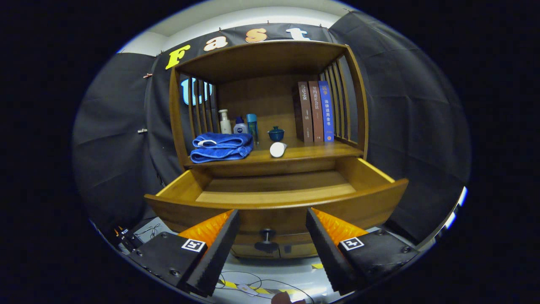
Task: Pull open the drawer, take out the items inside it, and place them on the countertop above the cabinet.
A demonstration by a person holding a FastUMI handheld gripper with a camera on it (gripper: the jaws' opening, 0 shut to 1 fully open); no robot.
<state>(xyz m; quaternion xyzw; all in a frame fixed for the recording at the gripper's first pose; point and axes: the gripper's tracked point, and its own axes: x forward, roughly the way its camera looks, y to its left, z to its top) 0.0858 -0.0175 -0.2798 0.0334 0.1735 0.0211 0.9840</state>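
Wooden and pulled well out, the drawer (276, 197) runs its long axis side to side, its curved front facing the gripper (272, 226) and its dark knob (266, 234) showing between the two parted, empty fingers. What can be seen of the drawer's floor is bare boards. On the countertop (303, 155) above lie a folded blue towel (221, 147), three small bottles (239, 123), a white item (277, 149) lying on its side, a lidded blue cup (276, 134) and three upright books (315, 112).

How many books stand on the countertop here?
3, upright side by side at the countertop's right end: two brown books, then a blue book against the slats. None seem hidden.
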